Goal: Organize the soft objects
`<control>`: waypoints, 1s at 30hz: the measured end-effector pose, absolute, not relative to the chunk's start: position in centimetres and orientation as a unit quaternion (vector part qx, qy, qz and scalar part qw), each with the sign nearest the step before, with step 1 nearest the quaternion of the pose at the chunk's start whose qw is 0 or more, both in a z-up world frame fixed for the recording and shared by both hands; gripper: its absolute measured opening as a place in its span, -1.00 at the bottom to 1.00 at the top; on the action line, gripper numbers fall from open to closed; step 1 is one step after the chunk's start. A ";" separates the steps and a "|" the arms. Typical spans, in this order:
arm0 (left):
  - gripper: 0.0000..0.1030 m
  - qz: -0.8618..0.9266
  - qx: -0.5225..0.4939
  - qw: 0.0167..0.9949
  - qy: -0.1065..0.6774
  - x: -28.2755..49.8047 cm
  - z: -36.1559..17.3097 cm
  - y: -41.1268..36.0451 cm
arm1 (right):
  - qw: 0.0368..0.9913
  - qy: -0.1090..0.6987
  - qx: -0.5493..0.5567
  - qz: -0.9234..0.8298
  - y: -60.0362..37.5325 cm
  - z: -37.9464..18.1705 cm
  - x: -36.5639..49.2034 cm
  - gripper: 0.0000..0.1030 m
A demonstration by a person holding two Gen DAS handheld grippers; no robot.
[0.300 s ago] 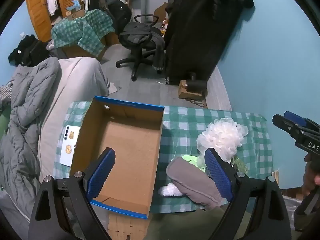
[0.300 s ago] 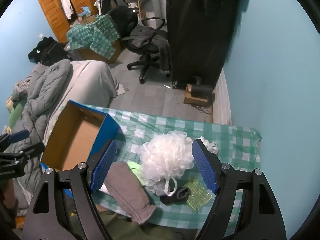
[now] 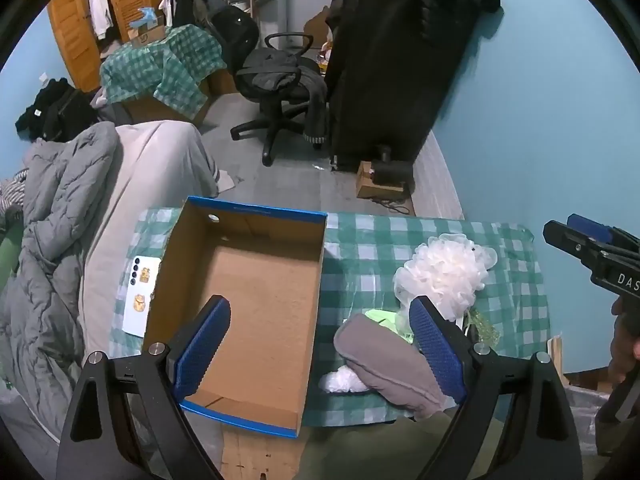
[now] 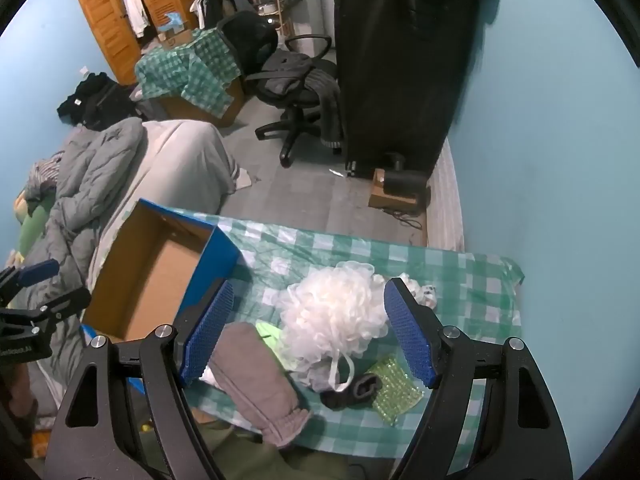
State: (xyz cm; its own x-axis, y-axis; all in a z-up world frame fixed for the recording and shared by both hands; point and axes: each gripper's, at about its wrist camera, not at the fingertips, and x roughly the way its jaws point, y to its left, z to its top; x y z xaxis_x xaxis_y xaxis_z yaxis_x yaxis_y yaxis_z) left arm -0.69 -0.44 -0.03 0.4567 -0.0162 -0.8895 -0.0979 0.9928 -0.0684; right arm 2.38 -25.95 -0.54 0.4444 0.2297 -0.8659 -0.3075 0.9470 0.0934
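Hovering wide open and empty, right gripper (image 4: 308, 332) frames white loofah (image 4: 334, 316), right of cardboard box (image 3: 244, 304); light, squashy, likely best pinched mid-puff. Left gripper (image 3: 320, 344) also open, empty.

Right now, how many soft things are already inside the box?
0. The cardboard box shows only its bare floor. The white pouf and grey mitten lie on the checked cloth beside it.

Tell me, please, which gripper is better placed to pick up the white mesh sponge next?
Probably the right gripper: it is open and the white mesh sponge sits between its fingers. The left gripper, also open, faces the empty cardboard box, with the sponge off to its right.
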 end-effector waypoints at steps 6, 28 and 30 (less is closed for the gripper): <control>0.79 0.021 -0.058 0.849 0.526 -1.4 -0.1 -0.8 | 0.850 0.501 -0.040 0.159 -26.0 -0.5 2.3 0.49; 0.79 0.010 -0.052 0.839 0.542 -0.6 -0.9 -1.3 | 0.850 0.502 -0.040 0.153 -26.9 -0.5 2.2 0.49; 0.79 0.010 -0.052 0.840 0.541 -0.6 -0.9 -1.3 | 0.850 0.503 -0.039 0.153 -26.9 -0.5 2.3 0.49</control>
State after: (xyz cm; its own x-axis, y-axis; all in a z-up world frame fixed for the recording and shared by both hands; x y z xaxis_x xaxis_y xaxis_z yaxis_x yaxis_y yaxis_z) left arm -0.60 -1.25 -0.94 0.4154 -0.0403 -0.9087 -0.0728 0.9943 -0.0774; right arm 2.35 -26.90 -0.52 0.4471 0.2208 -0.8668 -0.2985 0.9503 0.0881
